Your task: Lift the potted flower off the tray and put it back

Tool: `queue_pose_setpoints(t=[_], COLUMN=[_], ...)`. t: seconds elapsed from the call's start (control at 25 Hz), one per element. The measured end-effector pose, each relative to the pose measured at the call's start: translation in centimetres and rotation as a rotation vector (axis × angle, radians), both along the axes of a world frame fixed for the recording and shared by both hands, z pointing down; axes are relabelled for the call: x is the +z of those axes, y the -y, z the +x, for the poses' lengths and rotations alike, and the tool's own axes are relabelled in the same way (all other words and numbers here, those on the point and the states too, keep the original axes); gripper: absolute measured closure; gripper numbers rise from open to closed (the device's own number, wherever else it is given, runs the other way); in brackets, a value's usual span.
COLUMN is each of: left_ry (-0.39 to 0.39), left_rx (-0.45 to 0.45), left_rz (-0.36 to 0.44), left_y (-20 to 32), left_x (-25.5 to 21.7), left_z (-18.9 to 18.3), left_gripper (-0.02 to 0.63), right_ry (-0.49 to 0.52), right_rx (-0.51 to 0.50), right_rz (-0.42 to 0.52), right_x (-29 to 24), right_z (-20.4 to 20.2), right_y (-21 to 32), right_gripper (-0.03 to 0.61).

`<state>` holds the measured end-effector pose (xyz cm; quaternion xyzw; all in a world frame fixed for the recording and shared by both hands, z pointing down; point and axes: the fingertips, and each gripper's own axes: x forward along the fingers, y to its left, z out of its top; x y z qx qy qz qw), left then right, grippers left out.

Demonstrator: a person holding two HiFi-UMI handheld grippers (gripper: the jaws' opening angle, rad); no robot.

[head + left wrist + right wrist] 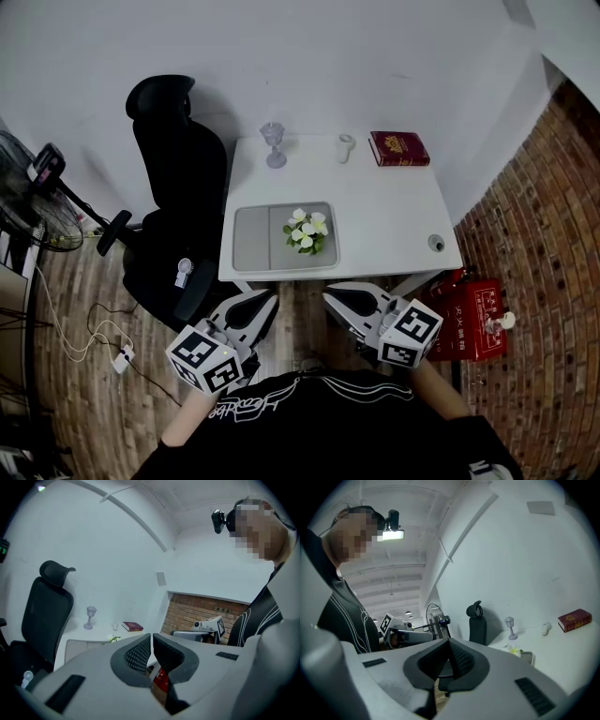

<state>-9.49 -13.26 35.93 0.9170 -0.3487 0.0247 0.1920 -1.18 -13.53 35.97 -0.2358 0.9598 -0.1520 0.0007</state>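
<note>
The potted flower (pixel 307 231), white blooms over green leaves, stands at the right end of the grey tray (pixel 258 239) near the white table's front edge. Both grippers hang in front of me, off the table and short of its front edge. My left gripper (pixel 267 296) and my right gripper (pixel 331 295) each have their jaws together with nothing between them. The left gripper view shows its shut jaws (pixel 152 637), with the flower (pixel 113 639) and tray (pixel 77 646) far off. In the right gripper view, the shut jaws (pixel 449 642) sit well short of the flower (pixel 514 651).
On the table's far side stand a glass goblet (pixel 273 145), a small white cup (pixel 346 147) and a red book (pixel 398 148). A black office chair (pixel 178 187) sits left of the table. A fan (pixel 28 206) and cables lie further left, a red box (pixel 473 319) on the floor right.
</note>
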Motion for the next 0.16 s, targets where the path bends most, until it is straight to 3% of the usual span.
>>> queue_pose_setpoints(t=[0.16], left_ry=[-0.003], left_rx=[-0.008], left_rz=[-0.008], left_y=[0.80], left_x=[0.22], left_z=[-0.20], left_gripper=[0.571], right_ry=[-0.002], right_rx=[-0.006], right_rz=[-0.003], right_x=[0.21], right_z=[-0.20], right_y=[0.77], right_gripper=[0.578])
